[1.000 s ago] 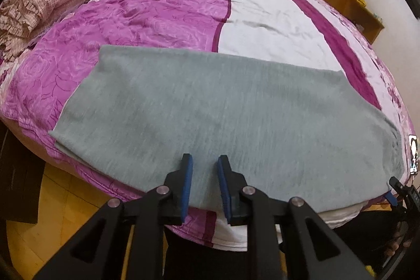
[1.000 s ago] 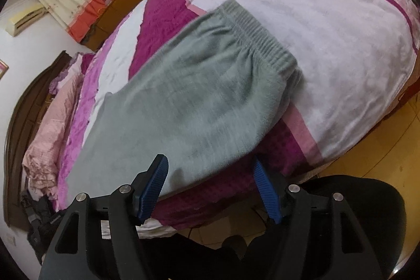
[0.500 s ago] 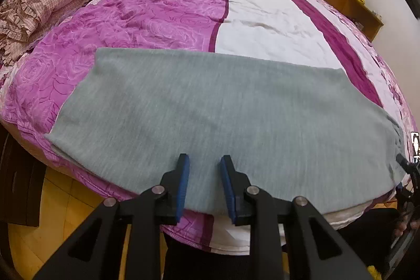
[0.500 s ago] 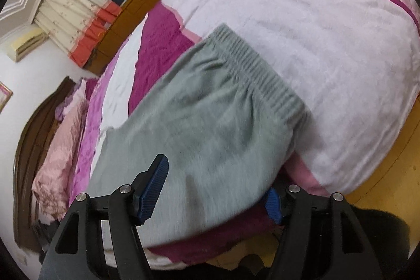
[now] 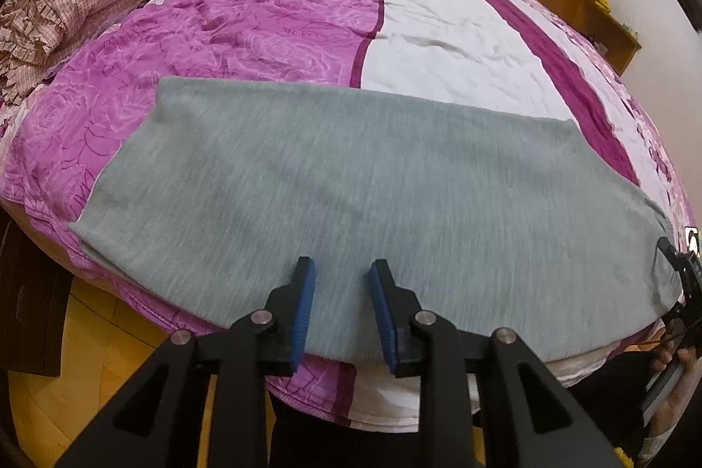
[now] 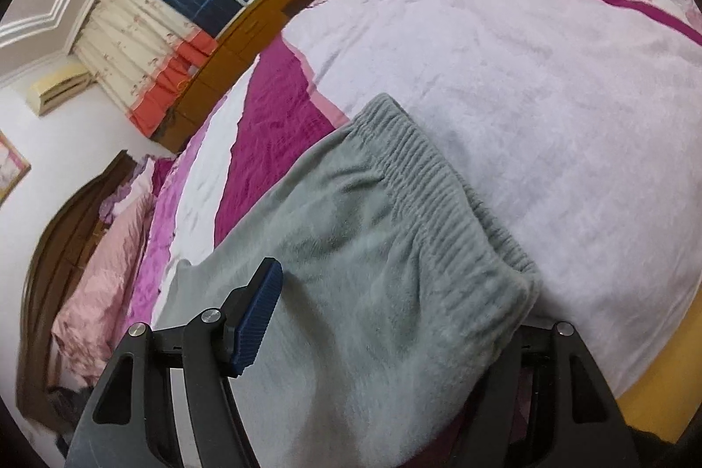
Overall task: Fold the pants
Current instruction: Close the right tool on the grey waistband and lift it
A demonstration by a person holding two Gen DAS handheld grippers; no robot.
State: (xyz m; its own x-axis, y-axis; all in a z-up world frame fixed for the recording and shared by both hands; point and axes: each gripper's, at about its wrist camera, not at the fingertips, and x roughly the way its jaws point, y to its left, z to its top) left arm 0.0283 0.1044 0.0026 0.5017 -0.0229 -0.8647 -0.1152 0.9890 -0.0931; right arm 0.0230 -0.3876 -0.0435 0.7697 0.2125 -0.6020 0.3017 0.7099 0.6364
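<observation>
We hold our left gripper [image 5: 340, 284] over the near edge of the gray pants [image 5: 351, 183]. Its 2 jaws stand a little apart, nothing pinched. The pants lie flat on the pink bed [image 5: 263, 12], stretching ahead of the jaws. Our right gripper [image 6: 395, 310] is open wide, with the waistband [image 6: 438, 196] end between its jaws.

matt grey knit pants [image 5: 351, 178], glossy bedspread [image 5: 263, 16]
</observation>
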